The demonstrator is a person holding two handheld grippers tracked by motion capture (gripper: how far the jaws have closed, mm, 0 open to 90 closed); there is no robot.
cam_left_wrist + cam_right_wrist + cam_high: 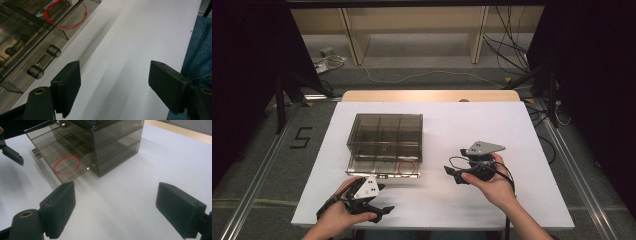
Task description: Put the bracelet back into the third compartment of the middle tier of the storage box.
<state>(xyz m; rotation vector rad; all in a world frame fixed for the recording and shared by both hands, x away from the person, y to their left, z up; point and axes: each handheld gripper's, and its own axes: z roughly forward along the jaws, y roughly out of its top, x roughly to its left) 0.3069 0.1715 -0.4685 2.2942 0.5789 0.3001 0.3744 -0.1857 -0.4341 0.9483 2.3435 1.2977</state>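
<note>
A smoky see-through drawer box [385, 131] stands on the white table [492, 125]. Its bottom drawer [384, 169] is pulled out toward me, and a red loop [407, 166] lies in the drawer's right end. The loop [66, 15] also appears at the top of the left gripper view, and in the right gripper view the loop [67, 163] lies past the jaws. My left gripper [384, 199] rests near the table's front edge, just in front of the drawer, open and empty [115, 82]. My right gripper [454, 161] is to the right of the box, pointing at it, open and empty [115, 205].
The drawer's bar handle [43, 62] lies just left of the left jaw. A wooden shelf [412, 30] and loose cables [507, 45] are on the floor beyond the table. Dark stand legs [282, 95] flank the far corners. My jeans [200, 50] are at the table's near edge.
</note>
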